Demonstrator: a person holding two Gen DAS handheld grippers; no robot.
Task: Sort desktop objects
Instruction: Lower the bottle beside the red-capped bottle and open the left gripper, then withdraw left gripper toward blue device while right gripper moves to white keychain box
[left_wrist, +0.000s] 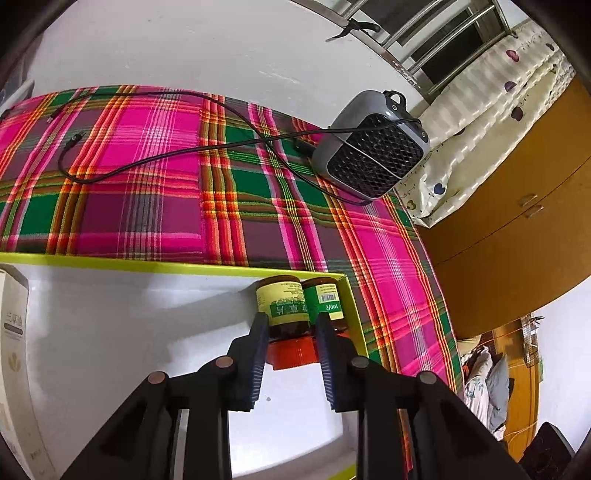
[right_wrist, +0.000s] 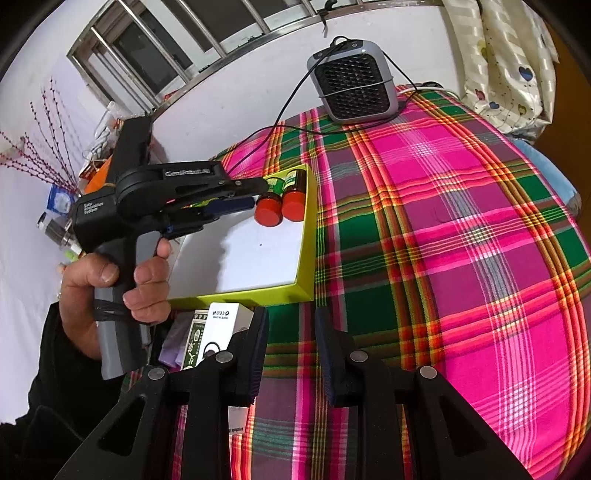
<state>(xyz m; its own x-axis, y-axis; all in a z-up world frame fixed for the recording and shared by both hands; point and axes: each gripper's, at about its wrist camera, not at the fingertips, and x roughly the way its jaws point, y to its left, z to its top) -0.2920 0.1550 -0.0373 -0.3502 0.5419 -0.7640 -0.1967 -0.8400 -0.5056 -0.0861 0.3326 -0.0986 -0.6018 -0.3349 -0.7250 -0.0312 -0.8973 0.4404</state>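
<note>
Bottles: two amber, red-capped bottles lying side by side in far corner of yellow-rimmed tray. Left gripper clamped on nearer bottle; right gripper holds nothing, jaws parted above plaid cloth.

A home bedroom: plaid bedcover, wooden wardrobe, barred window.

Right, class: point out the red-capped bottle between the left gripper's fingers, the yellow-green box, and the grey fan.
red-capped bottle (left_wrist: 283, 310): left wrist view, yellow label.
yellow-green box (right_wrist: 308, 236): right wrist view, side wall.
grey fan (right_wrist: 356, 88): right wrist view, black grille.
</note>
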